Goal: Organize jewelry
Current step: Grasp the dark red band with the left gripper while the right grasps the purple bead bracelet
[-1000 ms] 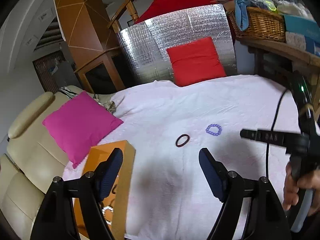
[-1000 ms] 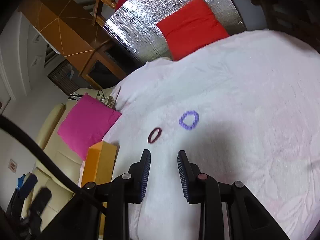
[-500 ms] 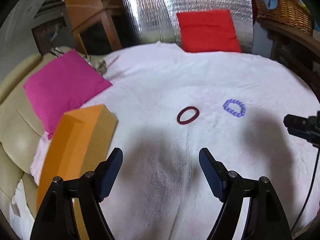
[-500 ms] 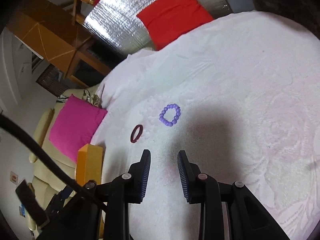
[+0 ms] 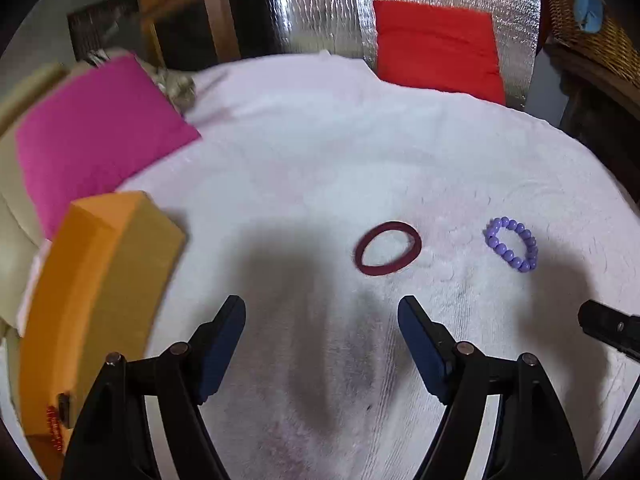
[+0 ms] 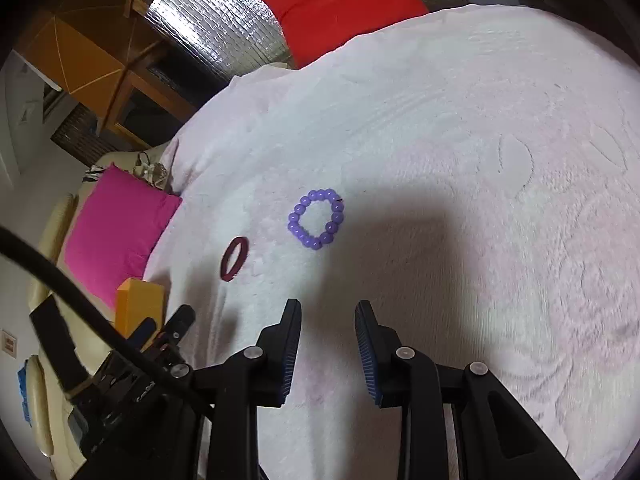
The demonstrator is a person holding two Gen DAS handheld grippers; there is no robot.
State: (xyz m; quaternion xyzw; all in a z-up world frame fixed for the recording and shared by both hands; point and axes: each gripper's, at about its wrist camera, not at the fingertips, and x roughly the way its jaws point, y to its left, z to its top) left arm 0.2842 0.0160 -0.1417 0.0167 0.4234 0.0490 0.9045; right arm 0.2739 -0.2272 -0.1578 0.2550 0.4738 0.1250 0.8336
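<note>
Two bracelets (image 5: pixel 387 249) are lying mid-blanket (image 5: pixel 320 140) — we are aiming the left gripper (image 5: pixel 321 322) wide, the right gripper (image 6: pixel 328 320) narrow, both empty — ready to pick.

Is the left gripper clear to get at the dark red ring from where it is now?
Probably yes. The left gripper is open and empty, and the dark red ring lies flat on the white cloth just ahead of it, slightly right, with nothing between.

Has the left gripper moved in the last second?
Yes. The left gripper has come down and forward toward the dark red ring, which now looks bigger and nearer; the orange box is beside it.
</note>
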